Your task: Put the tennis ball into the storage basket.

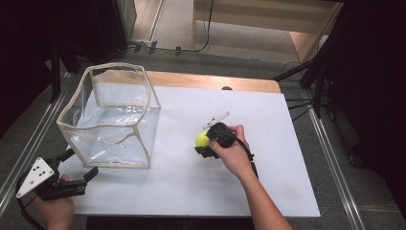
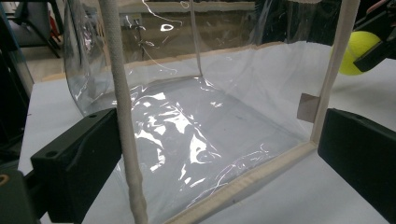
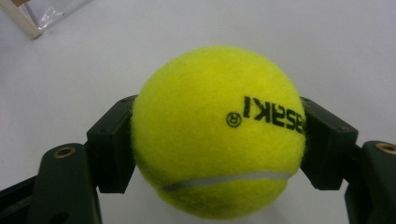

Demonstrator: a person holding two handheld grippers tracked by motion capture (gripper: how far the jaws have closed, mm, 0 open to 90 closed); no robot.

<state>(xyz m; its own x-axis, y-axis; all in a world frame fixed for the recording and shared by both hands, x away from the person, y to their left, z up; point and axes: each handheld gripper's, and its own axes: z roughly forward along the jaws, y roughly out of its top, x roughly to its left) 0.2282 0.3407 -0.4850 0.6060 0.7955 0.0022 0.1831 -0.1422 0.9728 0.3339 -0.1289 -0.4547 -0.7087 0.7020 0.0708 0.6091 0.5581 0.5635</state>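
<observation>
The right gripper (image 1: 205,143) is clamped on the yellow tennis ball (image 1: 202,139) over the middle of the white table (image 1: 268,158) — both jaws press the felt. The clear open-topped box (image 1: 112,117) lies to its left and slightly farther off, mouth upward; a ball has no long axis to line up. The right hand (image 1: 234,148) is the nearer, wrist angled leftward. The left gripper (image 1: 76,165) rests at the box's near left corner — jaws spread, straddling the near bottom edge, gripping nothing.
</observation>
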